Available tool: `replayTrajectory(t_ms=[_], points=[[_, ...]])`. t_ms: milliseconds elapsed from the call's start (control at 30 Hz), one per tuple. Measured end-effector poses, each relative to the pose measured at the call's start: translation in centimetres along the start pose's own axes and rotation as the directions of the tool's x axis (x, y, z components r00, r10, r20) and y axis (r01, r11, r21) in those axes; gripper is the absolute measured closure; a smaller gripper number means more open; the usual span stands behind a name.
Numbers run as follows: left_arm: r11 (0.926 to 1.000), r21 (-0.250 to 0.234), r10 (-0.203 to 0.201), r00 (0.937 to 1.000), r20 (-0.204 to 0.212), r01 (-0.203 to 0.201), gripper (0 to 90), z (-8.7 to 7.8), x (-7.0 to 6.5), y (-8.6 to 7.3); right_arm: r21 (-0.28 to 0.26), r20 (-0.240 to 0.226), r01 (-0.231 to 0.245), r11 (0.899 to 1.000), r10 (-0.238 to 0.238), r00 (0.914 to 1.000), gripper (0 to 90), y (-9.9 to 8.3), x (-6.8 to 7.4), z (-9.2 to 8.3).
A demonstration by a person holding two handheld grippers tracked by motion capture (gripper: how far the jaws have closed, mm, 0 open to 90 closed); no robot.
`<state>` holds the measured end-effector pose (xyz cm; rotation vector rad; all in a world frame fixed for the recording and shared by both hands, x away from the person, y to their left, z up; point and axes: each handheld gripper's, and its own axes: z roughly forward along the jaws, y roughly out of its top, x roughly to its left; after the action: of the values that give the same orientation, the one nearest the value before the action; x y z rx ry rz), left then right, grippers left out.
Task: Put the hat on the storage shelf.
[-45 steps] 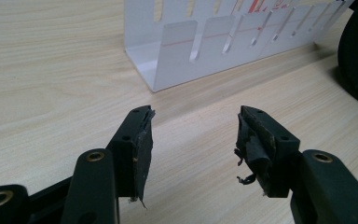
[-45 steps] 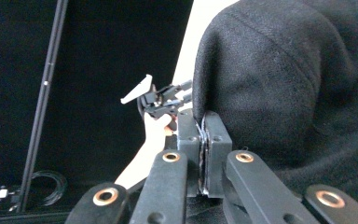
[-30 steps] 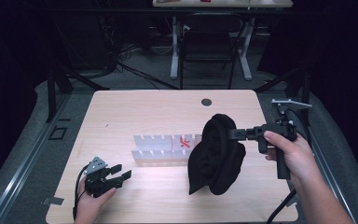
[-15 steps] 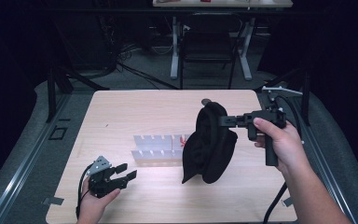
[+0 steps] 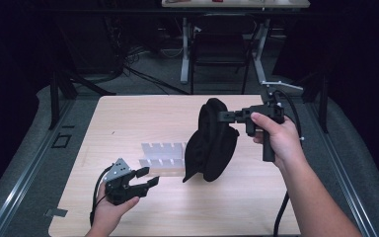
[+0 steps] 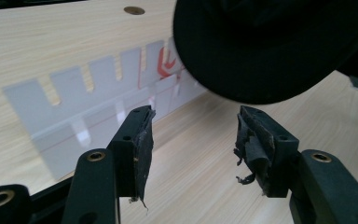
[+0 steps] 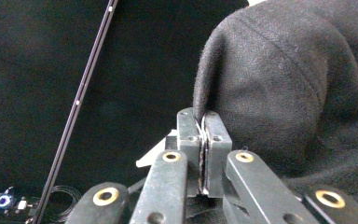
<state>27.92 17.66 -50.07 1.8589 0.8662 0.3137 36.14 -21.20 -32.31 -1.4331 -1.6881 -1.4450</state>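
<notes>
A wide counter (image 5: pixel 128 118) of light wood, with a small dark round spot (image 6: pixel 134 10) near its far edge in the left gripper view. Above its middle, a black cap (image 5: pixel 212 143) of soft cloth, lifted clear off the counter and hanging down from its upper edge. Just beside and partly behind the cap, a white slotted rack (image 5: pixel 162 157) lying on the counter, with a red mark (image 6: pixel 164 63) near the cap end. At the right, right tongs (image 5: pixel 222 117) pressed together on the cap edge, held high by the right hand (image 5: pixel 275 138). At the near left, left tongs (image 5: pixel 147 177) spread wide and holding nothing, low over the counter, in the left hand (image 5: pixel 111 210), well apart from the cap.
</notes>
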Motion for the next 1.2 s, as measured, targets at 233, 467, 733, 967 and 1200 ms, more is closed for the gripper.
replayTrajectory(t_ms=[233,467,733,967,1200], points=[[0.9987,-0.020,0.048,0.9988,0.013,-0.048,47.1,0.6,-1.2,1.7,-0.014,-0.010,-0.013,1.000,0.013,0.9999,88.2,1.1,-0.5,1.2],[0.9936,-0.038,0.108,0.9923,0.061,-0.106,50.3,1.6,-3.3,3.7,-0.025,-0.002,-0.013,1.000,0.013,0.9999,88.2,1.8,-0.6,1.9],[0.9832,-0.045,0.180,0.9800,0.085,-0.177,52.9,2.7,-5.5,6.4,-0.032,-0.002,-0.003,0.999,0.003,1.0000,88.2,2.3,-0.1,2.0],[0.9765,-0.019,0.216,0.9751,0.052,-0.215,61.2,3.9,-5.9,8.0,-0.044,-0.007,0.004,0.999,-0.004,1.0000,88.2,2.6,0.3,2.2],[0.9727,0.031,0.229,0.9729,0.032,-0.230,66.8,5.3,-5.9,8.1,-0.054,-0.019,0.006,0.999,-0.007,0.9998,88.2,2.6,0.8,2.7]])
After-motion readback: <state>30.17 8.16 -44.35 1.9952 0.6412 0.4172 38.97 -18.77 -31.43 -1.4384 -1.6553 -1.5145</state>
